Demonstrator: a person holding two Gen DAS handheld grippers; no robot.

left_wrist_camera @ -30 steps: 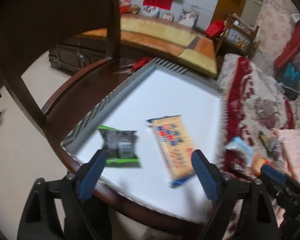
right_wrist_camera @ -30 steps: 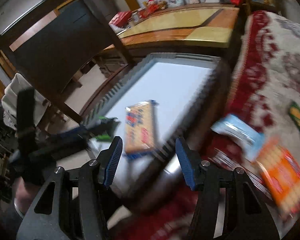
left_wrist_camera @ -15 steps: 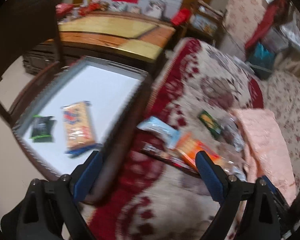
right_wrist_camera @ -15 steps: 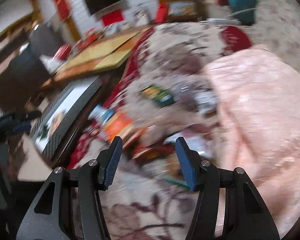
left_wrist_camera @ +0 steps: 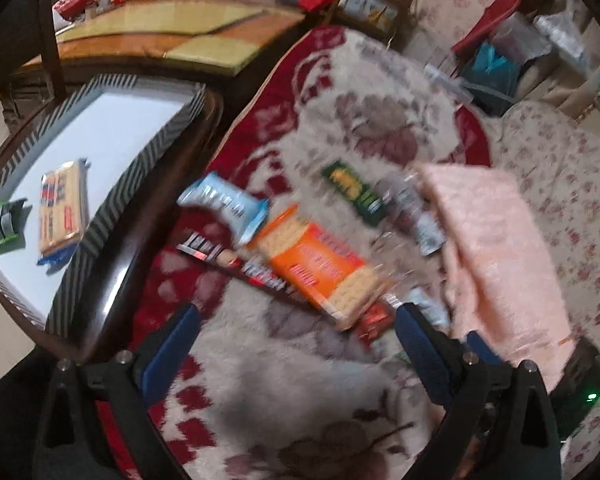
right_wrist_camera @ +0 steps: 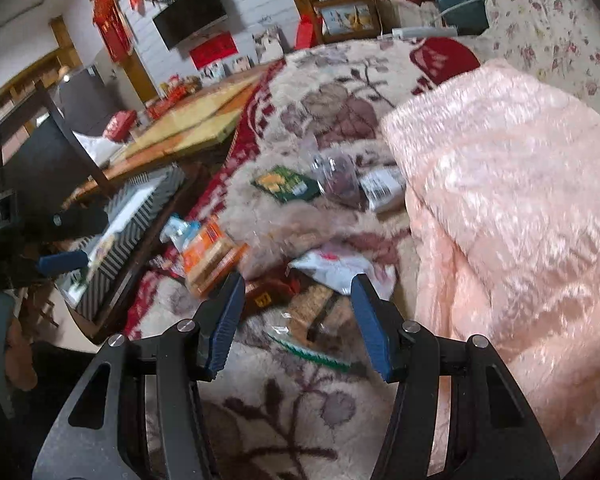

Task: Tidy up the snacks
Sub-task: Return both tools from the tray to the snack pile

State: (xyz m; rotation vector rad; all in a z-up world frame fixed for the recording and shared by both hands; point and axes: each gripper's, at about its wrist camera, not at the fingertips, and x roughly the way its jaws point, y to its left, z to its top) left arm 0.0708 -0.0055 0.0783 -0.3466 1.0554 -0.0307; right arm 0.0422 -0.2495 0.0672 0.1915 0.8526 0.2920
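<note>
Left gripper [left_wrist_camera: 296,330]: fingers spread wide, having just been opening, nothing between them. It hangs over a floral blanket [left_wrist_camera: 340,128] of cream and red. Right gripper [right_wrist_camera: 298,316]: fingers partly apart, empty; below their gap lie a brown wafer-type packet [right_wrist_camera: 312,312] and a white wrapper [right_wrist_camera: 332,270], neither touched.

Snack pile, on the blanket just ahead of the left fingers: an orange cracker pack [left_wrist_camera: 320,264] lies diagonally, overlapping a long dark bar [left_wrist_camera: 236,260]. A light-blue packet [left_wrist_camera: 224,204] sits touching the orange pack's far left corner. A small red packet [left_wrist_camera: 374,318] shows beside the orange pack's near end. Farther on lie a green packet [left_wrist_camera: 352,192] and a clear bag with dark contents [left_wrist_camera: 406,204], side by side. Motion blur prevents reading any label.

A folded pink blanket [left_wrist_camera: 496,248] borders the pile on the right.

To the left, a dark wooden tabletop [left_wrist_camera: 148,224] carries a white tray with striped rim [left_wrist_camera: 140,168]. In the tray: a yellow cracker pack [left_wrist_camera: 62,208] and, just beside it, a small green-and-dark packet [left_wrist_camera: 8,222], apart from each other.

Beyond, a yellow-cushioned bench [left_wrist_camera: 172,32].
</note>
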